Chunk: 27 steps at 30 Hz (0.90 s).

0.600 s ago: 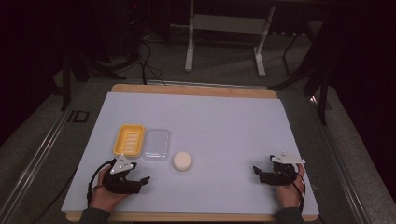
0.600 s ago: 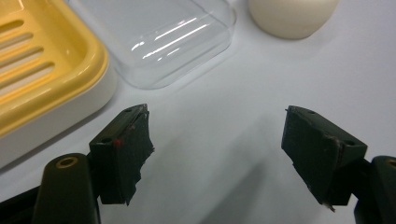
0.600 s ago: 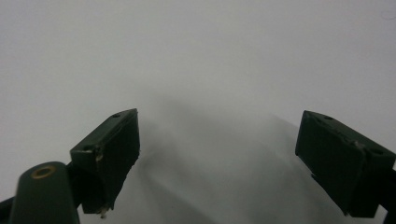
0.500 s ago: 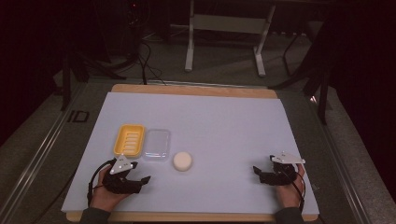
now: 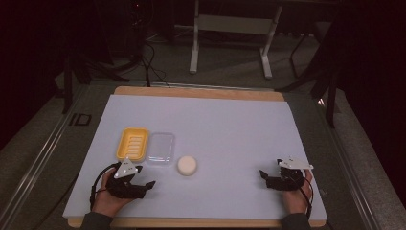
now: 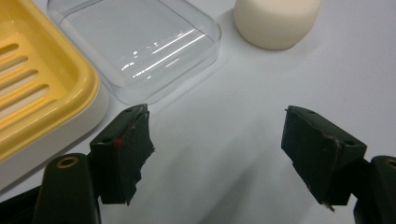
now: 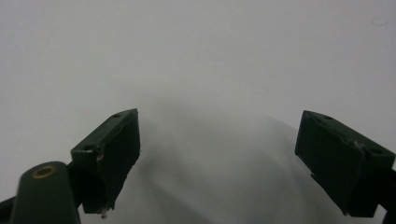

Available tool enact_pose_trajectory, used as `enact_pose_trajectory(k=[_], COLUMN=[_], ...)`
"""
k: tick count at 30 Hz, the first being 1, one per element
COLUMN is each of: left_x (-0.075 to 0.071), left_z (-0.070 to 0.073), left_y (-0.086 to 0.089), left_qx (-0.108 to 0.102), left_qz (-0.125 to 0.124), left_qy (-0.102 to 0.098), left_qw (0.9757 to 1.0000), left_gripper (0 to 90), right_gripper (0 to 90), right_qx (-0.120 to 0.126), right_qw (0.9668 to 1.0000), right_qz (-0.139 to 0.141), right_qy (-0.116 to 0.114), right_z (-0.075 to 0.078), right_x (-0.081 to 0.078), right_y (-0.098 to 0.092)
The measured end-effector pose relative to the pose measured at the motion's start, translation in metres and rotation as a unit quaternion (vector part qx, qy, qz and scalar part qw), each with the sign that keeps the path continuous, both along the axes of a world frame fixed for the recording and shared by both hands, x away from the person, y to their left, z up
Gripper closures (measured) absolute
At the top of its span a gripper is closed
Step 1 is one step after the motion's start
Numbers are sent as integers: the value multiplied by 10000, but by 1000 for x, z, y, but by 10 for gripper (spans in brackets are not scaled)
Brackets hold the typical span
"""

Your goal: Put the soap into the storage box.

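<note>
A yellow slotted soap dish (image 5: 132, 143) lies on the white table sheet (image 5: 225, 129), with a clear plastic lid (image 5: 160, 148) right beside it and a round cream soap bar (image 5: 187, 165) just to the lid's right. My left gripper (image 5: 146, 186) rests near the front edge, below the dish, held by a hand. It is open with nothing between its jaws. In the left gripper view the dish (image 6: 32, 79), the lid (image 6: 140, 46) and the soap (image 6: 275, 21) lie ahead of its fingertips (image 6: 128, 140). My right gripper (image 5: 265, 176) sits at the front right, open over bare sheet (image 7: 205, 70).
The sheet covers a wooden table top (image 5: 191, 92) whose edge shows at the back and front. A white metal stand (image 5: 230, 33) and cables (image 5: 148, 57) are on the floor behind the table.
</note>
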<state>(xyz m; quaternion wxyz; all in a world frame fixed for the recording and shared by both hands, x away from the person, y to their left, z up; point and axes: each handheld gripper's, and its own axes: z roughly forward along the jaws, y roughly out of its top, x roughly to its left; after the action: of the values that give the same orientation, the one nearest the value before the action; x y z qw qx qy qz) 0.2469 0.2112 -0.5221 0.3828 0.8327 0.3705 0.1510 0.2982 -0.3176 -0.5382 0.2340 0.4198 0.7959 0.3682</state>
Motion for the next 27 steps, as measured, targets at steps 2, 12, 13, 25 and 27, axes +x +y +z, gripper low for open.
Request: enact_pose_trajectory(k=[2,12,13,25,27], left_x=[1,9,10,20,20], left_z=[2,8,8,17,18], left_y=[-1,-12,-13,-23,-25], left_qx=[32,436,461,728,769], left_qz=[-74,-568,-606,-980,-1013], left_qy=[-10,28,40,70,63], left_qw=[10000,9974,9971,9925,9919], left_gripper=[243,243,243,243,243], right_gripper=[140,140,140,140,140], right_qx=[-21,-90,-93,-87,-90], right_qw=[10000,10000,9999,10000,9999], right_qz=[-9,20,21,30,30], right_qy=[1,-33,-34,-31,-33], right_z=[0,0,0,0,0], right_x=[0,0,0,0,0], right_y=[1,1,2,1,1])
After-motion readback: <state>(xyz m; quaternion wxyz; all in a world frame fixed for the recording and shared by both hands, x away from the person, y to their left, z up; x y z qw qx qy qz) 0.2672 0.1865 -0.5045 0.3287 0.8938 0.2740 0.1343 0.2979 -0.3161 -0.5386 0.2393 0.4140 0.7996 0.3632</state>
